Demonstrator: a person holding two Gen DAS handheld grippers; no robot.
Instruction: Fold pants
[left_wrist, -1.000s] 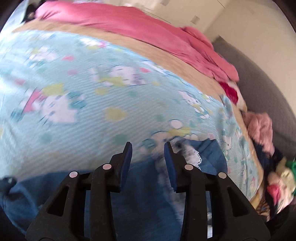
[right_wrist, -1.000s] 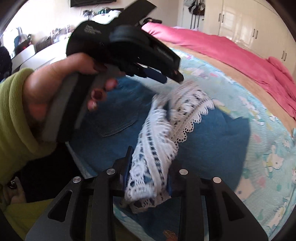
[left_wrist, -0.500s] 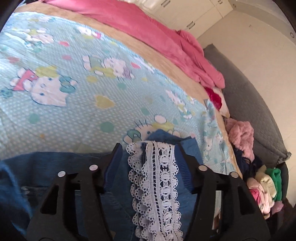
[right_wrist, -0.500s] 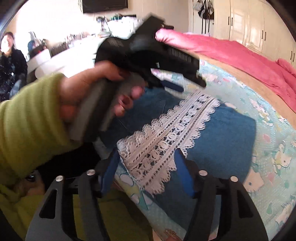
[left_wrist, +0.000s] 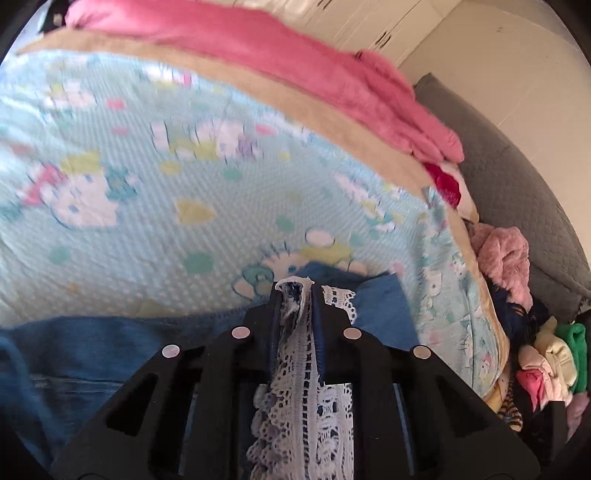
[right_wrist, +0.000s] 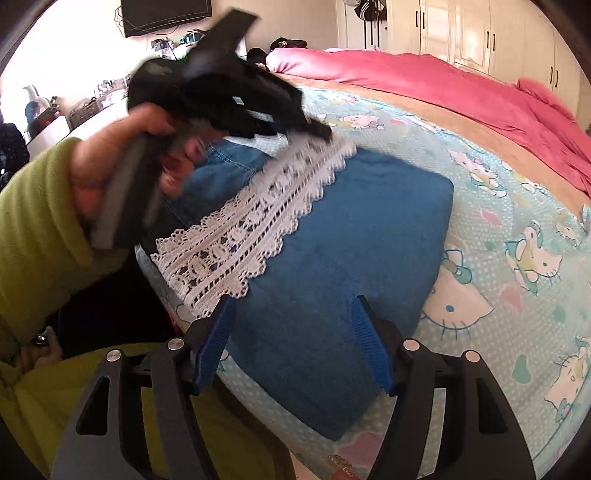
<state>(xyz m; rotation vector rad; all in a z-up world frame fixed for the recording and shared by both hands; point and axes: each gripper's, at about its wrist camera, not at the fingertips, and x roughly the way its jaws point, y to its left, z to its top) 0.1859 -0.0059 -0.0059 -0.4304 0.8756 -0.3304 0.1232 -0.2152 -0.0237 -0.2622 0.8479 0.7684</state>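
Left wrist view first: my left gripper (left_wrist: 298, 291) has its jaws closing on the white lace strip (left_wrist: 295, 369) of the pants (left_wrist: 92, 354). I can see the lace bunched up and pinched between the two black fingers, with a bit of it poking out past the tips. More lace hangs loose under the fingers, close to the camera. Blue denim spreads out to the left of this gripper and a smaller blue corner sits just to its right. Past the tips lies the light blue cartoon bedsheet (left_wrist: 155, 192). Farther off is a tan band of cover, then a pink blanket (left_wrist: 295, 66). Off to the right is a heap of clothes (left_wrist: 535, 354) beside a grey cushion (left_wrist: 517, 177).

From the right wrist view, my right gripper (right_wrist: 291, 339) is wide apart, its jaws opening, and nothing is pressed by its blue pads (right_wrist: 369, 347). It hovers over the near end of the folded blue pants (right_wrist: 351, 251), which lie right ahead of it on the bed. The lace strip (right_wrist: 251, 229) starts by the left finger and runs up and away to the left gripper (right_wrist: 325, 134). That one is blurred. A hand (right_wrist: 110, 166) in a yellow-green sleeve (right_wrist: 33, 229) holds it. Beyond the pants I see the sheet (right_wrist: 517, 229), the pink blanket (right_wrist: 443, 77), and white cupboards (right_wrist: 480, 33) at the back.
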